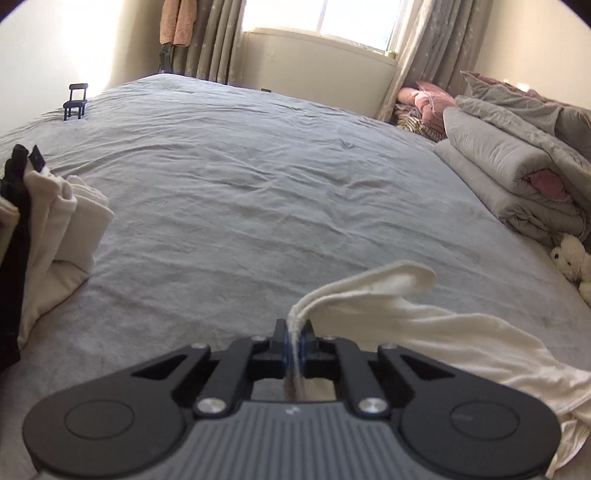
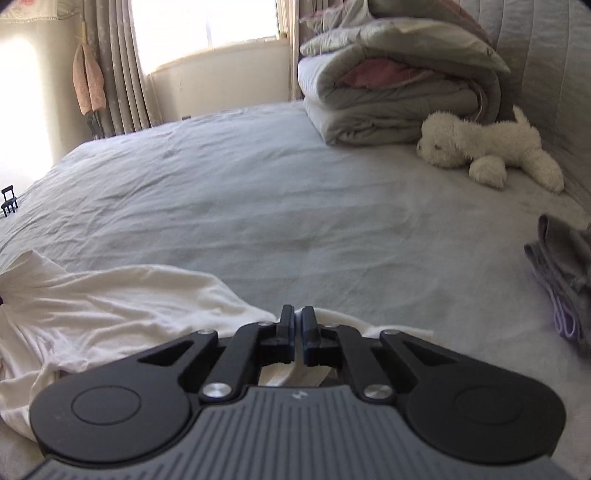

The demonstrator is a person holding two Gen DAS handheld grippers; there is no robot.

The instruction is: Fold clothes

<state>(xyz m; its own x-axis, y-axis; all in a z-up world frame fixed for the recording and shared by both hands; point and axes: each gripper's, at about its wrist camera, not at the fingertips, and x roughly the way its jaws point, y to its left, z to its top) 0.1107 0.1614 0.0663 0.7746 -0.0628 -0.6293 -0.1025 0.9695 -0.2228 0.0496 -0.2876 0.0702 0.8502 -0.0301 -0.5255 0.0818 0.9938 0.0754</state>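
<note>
While left claw (image 1: 294,334) pinches white garment (image 1: 424,325), no legible text

— What sort of room is it?
— A bedroom. A wide bed (image 1: 258,192) under a wrinkled grey sheet, cream walls (image 1: 55,48).
— Any daylight?
— Plenty: a bright window (image 1: 321,18) at the far side, flanked by patterned grey curtains (image 1: 214,37), with sun glaring on the wall.

Cream garment (image 1: 436,332), crumpled, lying on grey bed (image 1: 240,184), edge pinched up
</note>
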